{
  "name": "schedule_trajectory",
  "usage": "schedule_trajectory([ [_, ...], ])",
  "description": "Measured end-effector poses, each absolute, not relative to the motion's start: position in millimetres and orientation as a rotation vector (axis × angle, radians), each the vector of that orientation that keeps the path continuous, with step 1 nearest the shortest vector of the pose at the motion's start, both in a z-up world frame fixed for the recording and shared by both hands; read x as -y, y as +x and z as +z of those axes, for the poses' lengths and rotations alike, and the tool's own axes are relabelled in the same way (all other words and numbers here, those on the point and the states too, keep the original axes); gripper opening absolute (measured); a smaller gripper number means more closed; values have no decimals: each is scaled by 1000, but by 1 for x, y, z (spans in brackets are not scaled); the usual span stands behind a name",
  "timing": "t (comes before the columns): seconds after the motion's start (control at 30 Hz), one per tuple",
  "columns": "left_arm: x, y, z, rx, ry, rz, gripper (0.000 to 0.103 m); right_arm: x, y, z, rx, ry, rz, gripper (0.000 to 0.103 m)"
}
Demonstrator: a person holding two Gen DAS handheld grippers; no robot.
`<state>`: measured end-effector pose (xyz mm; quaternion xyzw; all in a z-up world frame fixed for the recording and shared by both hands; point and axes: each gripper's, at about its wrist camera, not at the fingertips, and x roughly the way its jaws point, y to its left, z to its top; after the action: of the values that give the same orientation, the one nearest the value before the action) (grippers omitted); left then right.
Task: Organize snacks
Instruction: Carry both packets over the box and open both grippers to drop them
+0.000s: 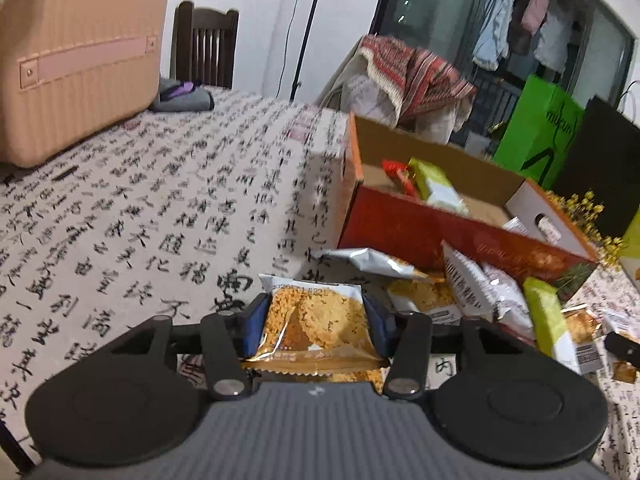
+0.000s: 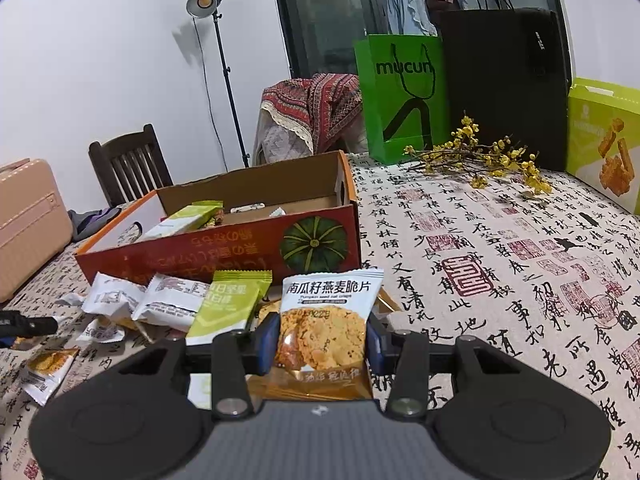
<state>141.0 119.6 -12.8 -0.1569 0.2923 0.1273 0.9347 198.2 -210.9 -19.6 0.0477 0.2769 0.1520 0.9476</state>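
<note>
Both tongs grasp a cookie packet. Left gripper (image 1: 316, 326) squeezes a gold oat cookie packet (image 1: 318, 322) between its blue pads (image 1: 256, 328). Right gripper (image 2: 322, 342) is clenched on a second cookie packet (image 2: 326, 328), which stands upright with its white top up.

Just past both tongs, more snack packets (image 1: 492, 300) lie in a loose pile on the tablecloth (image 1: 160, 220), white ones and a green one (image 2: 230, 306). Right behind that pile sits the open orange box (image 2: 240, 248). A few green and red snacks lie inside it.

Far beyond the left gripper stands a pink case (image 1: 80, 60). Past the right gripper, yellow flowers (image 2: 480, 156) lie beside a green bag (image 2: 400, 96).
</note>
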Motion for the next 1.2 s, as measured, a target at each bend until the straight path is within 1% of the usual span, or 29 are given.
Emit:
schedule_trajectory([
  [0.17,-116,137,5,-536,-312,253,51,206,198,-13,-538,87,322,43],
  [0.33,-104,151,24,-491,-288,205,51,199,205,1,-487,65,327,43],
  [0.57,-77,191,53,-452,-257,143,51,184,227,31,-399,51,350,43],
  [0.8,-54,239,67,-441,-248,114,51,168,271,54,-381,84,371,43],
  [0.97,-48,278,63,-451,-269,127,51,151,309,58,-385,98,362,43],
  [1.2,-53,304,30,-471,-237,152,51,143,331,26,-409,100,382,43],
])
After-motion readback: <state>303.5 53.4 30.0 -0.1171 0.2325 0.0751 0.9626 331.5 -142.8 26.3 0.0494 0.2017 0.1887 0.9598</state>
